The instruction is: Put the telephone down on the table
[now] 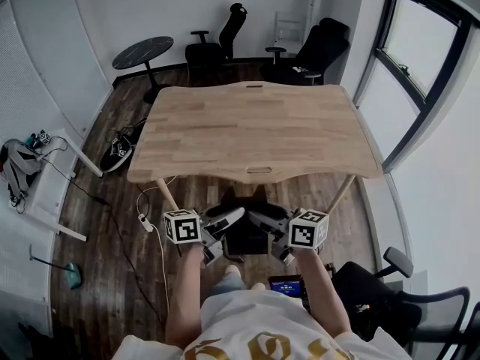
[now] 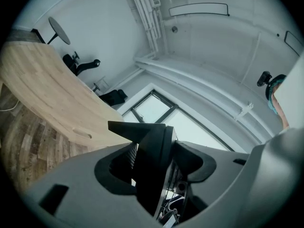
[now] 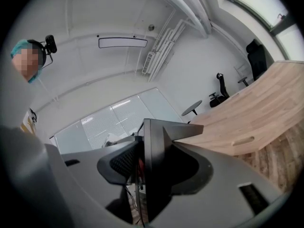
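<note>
Looks like the left hand-held gripper [image 1: 229, 227] and the right hand-held gripper [image 1: 264, 228] each pinch an edge of the black telephone [image 1: 244, 238] at lower centre, short of the worktop [image 1: 247, 130], probably to keep it level.

No word, brand or number can be read anywhere around the tabletop [image 1: 247, 130]. Just short of its near edge, the cube [image 1: 182, 226] on the left gripper [image 1: 227, 220] and the cube [image 1: 308, 229] on the right gripper [image 1: 264, 220] carry black-and-white square markers, which are patterns and not letters. Nearer than those, gold ornamental lettering runs across the person's white shirt [image 1: 255, 336], but the frame's lower edge cuts it off and it cannot be made out. A small screen [image 1: 287, 285] beside the right forearm glows blue, too small to read.
</note>
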